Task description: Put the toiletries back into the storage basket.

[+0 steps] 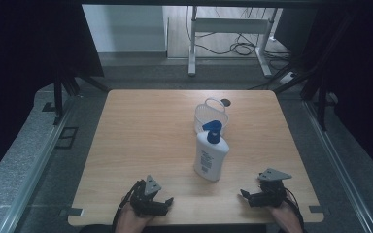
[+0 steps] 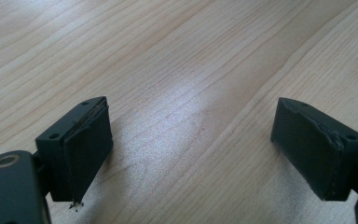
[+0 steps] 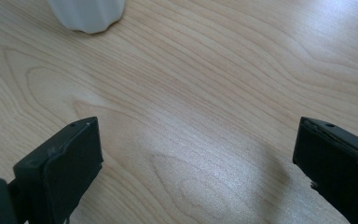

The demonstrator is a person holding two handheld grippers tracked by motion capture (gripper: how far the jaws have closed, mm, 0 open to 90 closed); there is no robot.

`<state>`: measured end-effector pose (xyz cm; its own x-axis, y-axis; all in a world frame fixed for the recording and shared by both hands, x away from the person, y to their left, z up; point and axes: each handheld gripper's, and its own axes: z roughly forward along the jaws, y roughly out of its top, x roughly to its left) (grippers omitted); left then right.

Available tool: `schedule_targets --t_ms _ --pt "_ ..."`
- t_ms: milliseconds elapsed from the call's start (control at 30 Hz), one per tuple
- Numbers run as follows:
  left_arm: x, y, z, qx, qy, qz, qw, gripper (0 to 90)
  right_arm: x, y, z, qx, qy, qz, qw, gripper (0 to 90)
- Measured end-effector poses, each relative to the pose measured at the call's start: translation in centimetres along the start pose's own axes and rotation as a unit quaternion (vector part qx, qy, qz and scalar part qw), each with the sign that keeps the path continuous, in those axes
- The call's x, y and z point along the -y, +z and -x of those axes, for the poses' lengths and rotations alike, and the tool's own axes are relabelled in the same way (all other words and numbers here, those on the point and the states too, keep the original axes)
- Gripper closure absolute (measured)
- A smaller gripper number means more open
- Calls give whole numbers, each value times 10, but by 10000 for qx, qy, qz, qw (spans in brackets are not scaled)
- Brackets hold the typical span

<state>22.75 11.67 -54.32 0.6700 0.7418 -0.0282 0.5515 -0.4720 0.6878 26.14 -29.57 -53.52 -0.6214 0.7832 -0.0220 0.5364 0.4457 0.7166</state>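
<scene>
Nothing is gripped: the left gripper [image 1: 167, 200] and right gripper [image 1: 243, 194] rest wide-jawed at lower frame; the white blue-pump plastic bottle [image 1: 210, 156], centre frame, likely must be reached next.

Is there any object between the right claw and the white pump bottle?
Nothing visible. Only bare wooden table lies between the right claw and the white pump bottle, which stands upright in front of the white basket. The claw is open.

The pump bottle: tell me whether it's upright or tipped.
Upright: the white bottle stands on its base on the table, blue pump on top.
</scene>
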Motion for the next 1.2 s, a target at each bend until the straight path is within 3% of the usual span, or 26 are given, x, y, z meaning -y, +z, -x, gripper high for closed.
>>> schedule_targets --t_ms 533,700,1200 --pt "0 0 0 -1 -9 11 10000 118 -9 -7 -5 -323 -98 233 9992 0" --pt "0 0 0 -2 -9 11 10000 118 -16 -9 -8 -395 -201 276 9986 0" --pt "0 0 0 -6 -11 12 10000 118 -42 -15 -5 -758 -181 607 9951 0"
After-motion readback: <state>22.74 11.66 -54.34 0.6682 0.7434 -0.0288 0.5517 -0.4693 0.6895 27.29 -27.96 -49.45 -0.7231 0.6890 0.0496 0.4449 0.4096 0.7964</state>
